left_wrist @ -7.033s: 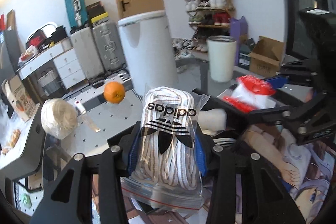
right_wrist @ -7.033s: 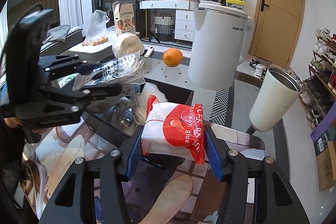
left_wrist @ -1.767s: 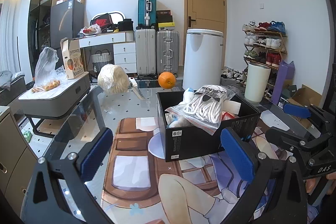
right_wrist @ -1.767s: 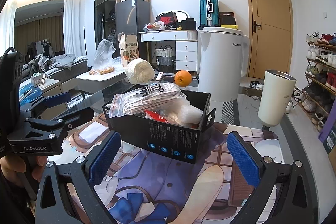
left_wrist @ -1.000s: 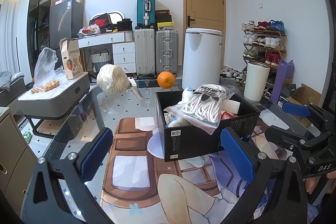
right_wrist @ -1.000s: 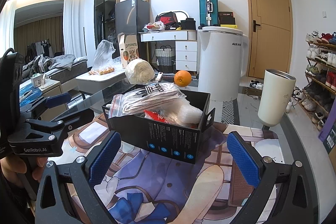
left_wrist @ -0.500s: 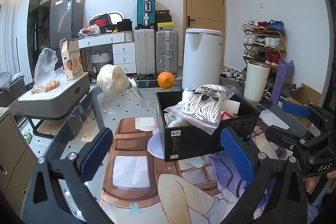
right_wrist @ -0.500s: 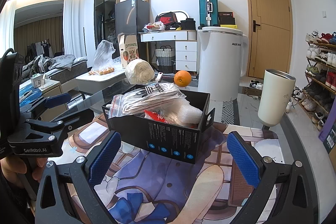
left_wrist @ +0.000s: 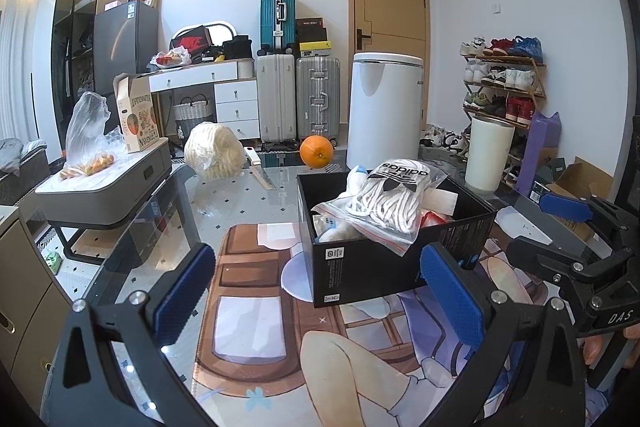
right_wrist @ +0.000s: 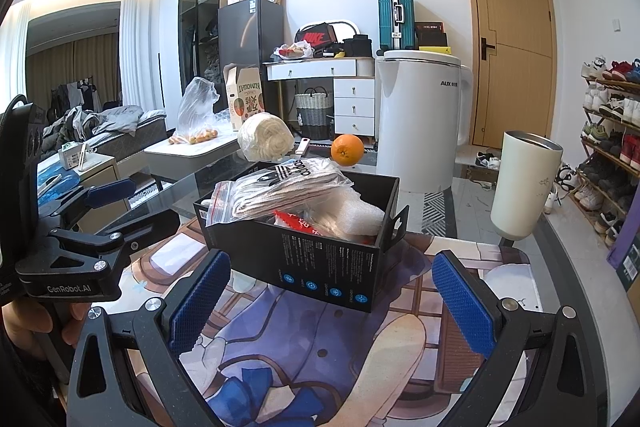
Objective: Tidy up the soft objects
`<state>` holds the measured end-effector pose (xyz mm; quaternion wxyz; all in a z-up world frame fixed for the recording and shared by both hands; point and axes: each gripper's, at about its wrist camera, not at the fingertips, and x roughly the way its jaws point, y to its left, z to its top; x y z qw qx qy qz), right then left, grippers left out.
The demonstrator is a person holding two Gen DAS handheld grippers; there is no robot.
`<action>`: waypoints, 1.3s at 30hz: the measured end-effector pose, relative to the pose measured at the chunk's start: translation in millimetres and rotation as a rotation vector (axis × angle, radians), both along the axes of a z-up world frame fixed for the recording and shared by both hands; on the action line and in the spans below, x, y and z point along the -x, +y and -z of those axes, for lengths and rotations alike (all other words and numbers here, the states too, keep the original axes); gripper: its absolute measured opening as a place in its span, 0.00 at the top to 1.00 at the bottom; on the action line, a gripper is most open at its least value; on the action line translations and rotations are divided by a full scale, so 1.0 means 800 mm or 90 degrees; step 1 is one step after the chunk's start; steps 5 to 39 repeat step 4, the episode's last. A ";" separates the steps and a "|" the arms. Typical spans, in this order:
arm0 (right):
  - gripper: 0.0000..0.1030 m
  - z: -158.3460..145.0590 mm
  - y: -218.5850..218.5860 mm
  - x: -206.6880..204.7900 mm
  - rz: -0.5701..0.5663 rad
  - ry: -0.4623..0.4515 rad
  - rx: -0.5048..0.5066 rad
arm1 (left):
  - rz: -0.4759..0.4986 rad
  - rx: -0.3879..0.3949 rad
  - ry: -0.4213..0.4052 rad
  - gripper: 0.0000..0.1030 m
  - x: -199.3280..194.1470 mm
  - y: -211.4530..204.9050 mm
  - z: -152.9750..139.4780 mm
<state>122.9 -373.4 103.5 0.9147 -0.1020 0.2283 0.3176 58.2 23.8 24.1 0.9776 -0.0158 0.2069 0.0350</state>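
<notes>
Both tools empty and pulled back; soft items now in the box

7 s ago the left gripper (left_wrist: 316, 291) pinched the clear zip bag of white laces w/ black logo (left_wrist: 390, 201) and the right gripper (right_wrist: 328, 297) pinched the red-and-white plastic packet (right_wrist: 298, 219); now both jaws are spread wide w/ nothing between them, held back from the black cardboard box (right_wrist: 320, 259), which sits mid-table on the printed cartoon mat (left_wrist: 248, 331). Lace bag lies on top, overhanging the box's rim; packet is tucked under it beside a white foam roll (right_wrist: 352, 211). No change over the last approx 2 s, so the packing looks done, imo. Off the mat, by the table's far edge: a round cream bundle in plastic wrap (left_wrist: 214, 151) and an orange (left_wrist: 316, 151)
</notes>
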 end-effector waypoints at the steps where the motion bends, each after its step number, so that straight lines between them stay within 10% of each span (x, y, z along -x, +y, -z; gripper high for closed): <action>1: 0.01 0.000 0.000 0.000 0.000 0.000 0.000 | 0.000 0.000 -0.001 0.00 0.000 0.000 0.000; 39: 0.01 0.000 0.000 0.000 0.000 0.000 0.000 | 0.001 -0.001 -0.003 0.00 0.000 0.000 0.000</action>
